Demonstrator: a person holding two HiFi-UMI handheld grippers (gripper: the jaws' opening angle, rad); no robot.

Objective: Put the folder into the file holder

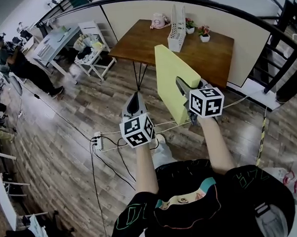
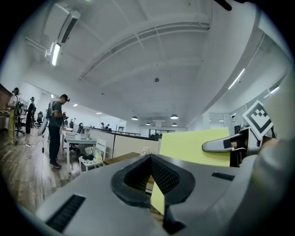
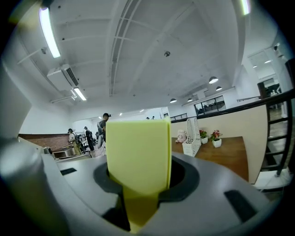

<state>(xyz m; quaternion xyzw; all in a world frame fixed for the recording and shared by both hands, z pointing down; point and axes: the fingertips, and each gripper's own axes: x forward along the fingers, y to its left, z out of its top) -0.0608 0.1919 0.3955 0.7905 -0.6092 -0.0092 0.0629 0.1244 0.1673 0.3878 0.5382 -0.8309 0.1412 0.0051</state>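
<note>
A pale yellow folder (image 1: 170, 77) stands upright in the air, gripped at its lower right edge by my right gripper (image 1: 183, 86), which is shut on it. In the right gripper view the folder (image 3: 138, 152) rises straight out from between the jaws. The white slotted file holder (image 1: 177, 30) stands at the back of a brown wooden table (image 1: 143, 47), beyond the folder, and shows again as the file holder (image 3: 191, 138) to the folder's right. My left gripper (image 1: 134, 105) floats left of the folder, its jaws together with nothing in them. From the left gripper view the folder (image 2: 193, 147) is off to the right.
On the table sit two small potted plants (image 1: 202, 33) and a pink object (image 1: 158, 21). A white side table (image 1: 96, 56) stands to its left. Cables and a power strip (image 1: 97, 141) lie on the wood floor. A person (image 1: 23, 66) stands far left. A dark railing (image 1: 279, 35) curves along the right.
</note>
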